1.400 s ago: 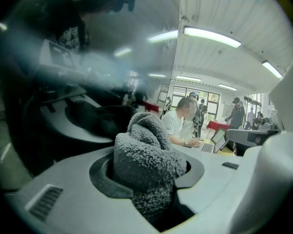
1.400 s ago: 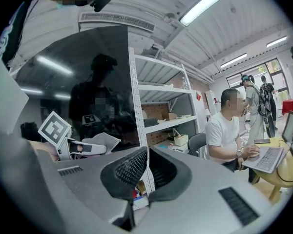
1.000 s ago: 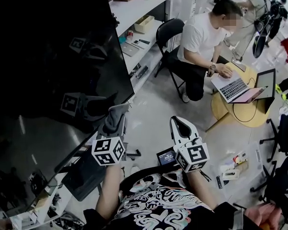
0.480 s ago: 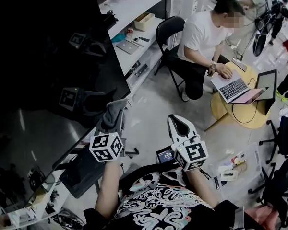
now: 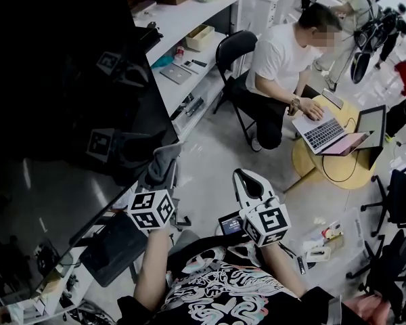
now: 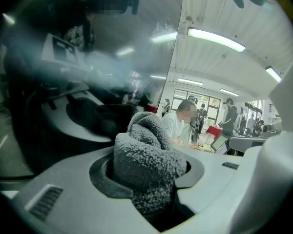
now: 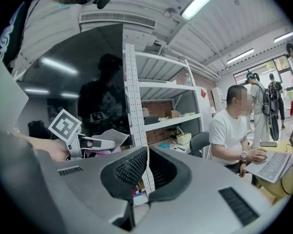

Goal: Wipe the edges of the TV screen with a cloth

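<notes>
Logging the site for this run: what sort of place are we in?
Probably a shared office or lab workspace: white shelving, a person typing on a laptop at a round table, ceiling strip lights.

White shelves (image 5: 183,20) stand beside a black chair (image 5: 234,46).

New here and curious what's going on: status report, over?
Left tool shut on grey cloth, by the TV screen's right edge. Right tool shut, empty, held off to the side. Nothing seen in the way.
</notes>
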